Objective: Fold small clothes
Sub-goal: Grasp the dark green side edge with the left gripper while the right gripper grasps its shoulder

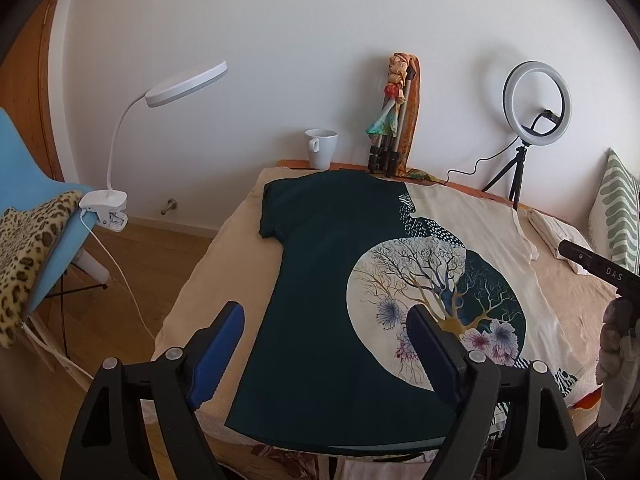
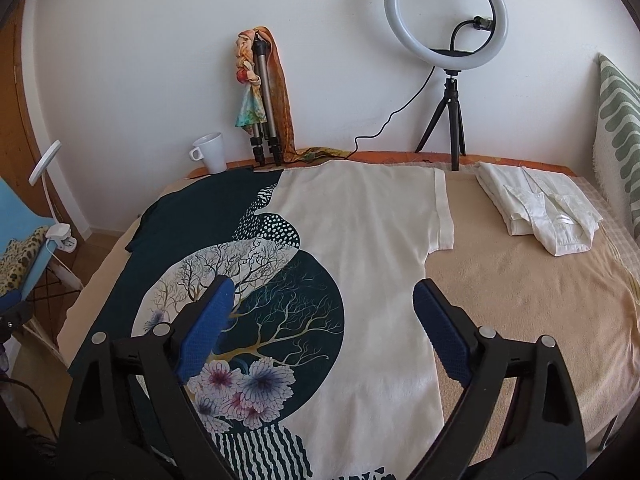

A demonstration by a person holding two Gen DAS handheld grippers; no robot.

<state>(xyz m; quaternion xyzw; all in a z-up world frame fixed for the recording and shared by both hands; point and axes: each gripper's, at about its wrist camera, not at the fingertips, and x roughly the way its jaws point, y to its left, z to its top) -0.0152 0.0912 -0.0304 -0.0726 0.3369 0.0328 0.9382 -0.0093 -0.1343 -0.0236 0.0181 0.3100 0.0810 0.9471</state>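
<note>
Left wrist view: left gripper (image 1: 324,330) hangs released above the T-shirt (image 1: 320,280), spread flat on the bed (image 1: 192,292). Right wrist view: right gripper (image 2: 324,304) likewise released over the cream half; folded white garment (image 2: 540,208) lies well apart. Folding appears not yet begun; next, each gripper probably must pinch a side edge.

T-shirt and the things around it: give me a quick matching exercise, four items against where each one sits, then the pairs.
Items:
1. T-shirt
2. Mug
3. Ring light
4. Folded white shirt

Places:
A. Far right of the bed, beyond the cream sleeve
B. On a small tripod by the wall
C. Spread flat across the bed
D. Far left corner, beside the folded tripod

Pairs: 1-C, 2-D, 3-B, 4-A
</note>
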